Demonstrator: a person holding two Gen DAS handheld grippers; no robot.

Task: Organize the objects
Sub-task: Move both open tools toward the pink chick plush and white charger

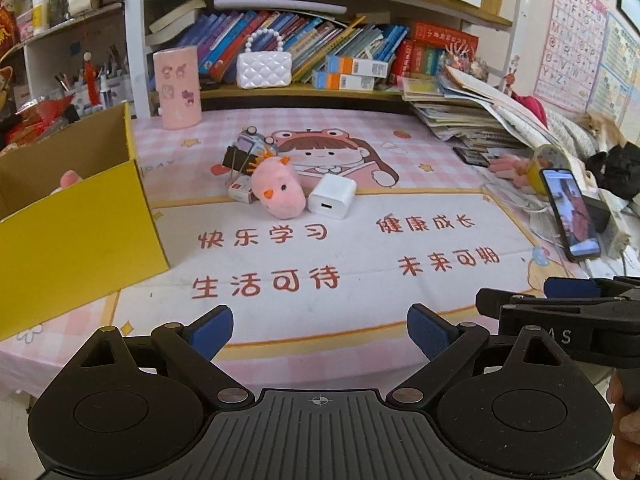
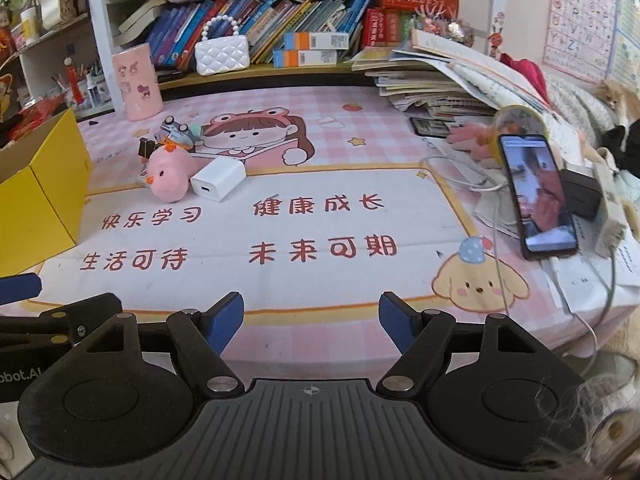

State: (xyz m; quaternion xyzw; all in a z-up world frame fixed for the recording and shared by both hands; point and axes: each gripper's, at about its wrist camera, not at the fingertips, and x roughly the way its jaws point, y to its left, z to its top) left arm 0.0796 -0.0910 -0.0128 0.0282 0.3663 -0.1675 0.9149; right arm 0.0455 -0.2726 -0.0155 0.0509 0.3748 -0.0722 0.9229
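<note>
Desk mat: yellow box holds pink thing; both grippers agape, empty.

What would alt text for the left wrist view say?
An open left gripper hovers empty over a pink cartoon desk mat; ahead, a pink plush toy touches a white cube charger, with a yellow cardboard box at left.

bright even indoor light, soft shadows, strong fisheye bending at edges, corners dark.

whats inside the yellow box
One pink soft thing shows over the yellow box front wall; its wall hides the rest of the inside.
</note>
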